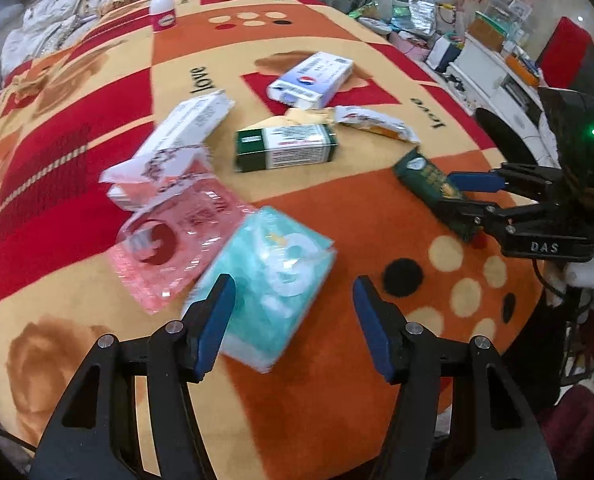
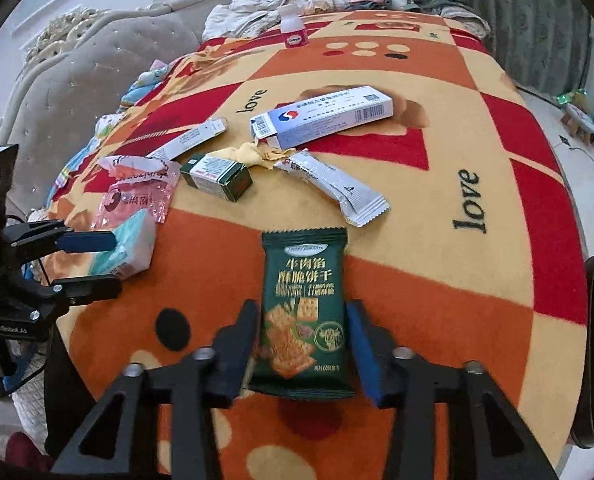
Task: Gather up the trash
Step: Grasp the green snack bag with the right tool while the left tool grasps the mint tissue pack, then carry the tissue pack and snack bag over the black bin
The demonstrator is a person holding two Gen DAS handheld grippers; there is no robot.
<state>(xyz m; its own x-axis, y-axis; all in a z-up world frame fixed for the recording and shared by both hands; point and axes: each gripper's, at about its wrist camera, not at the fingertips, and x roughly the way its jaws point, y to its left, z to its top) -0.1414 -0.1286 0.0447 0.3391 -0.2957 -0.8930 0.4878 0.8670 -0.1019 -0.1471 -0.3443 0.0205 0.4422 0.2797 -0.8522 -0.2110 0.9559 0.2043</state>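
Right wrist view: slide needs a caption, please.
Right tool straddles a green biscuit packet on the patterned blanket, pads not yet pressing.

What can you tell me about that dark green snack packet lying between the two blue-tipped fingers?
The green cracker packet is a glossy film pouch with crimped, zigzag ends, printed with pale lettering, crackers and a round bull emblem. It looks sealed and lies flat on the patterned blanket. The right gripper straddles its lower half, blue pads close beside its edges; contact is unclear.

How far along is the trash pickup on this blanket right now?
Nothing looks collected yet. In hand: the right tool brackets the green cracker packet; the left tool straddles the teal tissue pack. Left: blue-white box, green box, silver sachet, pink wrapper.
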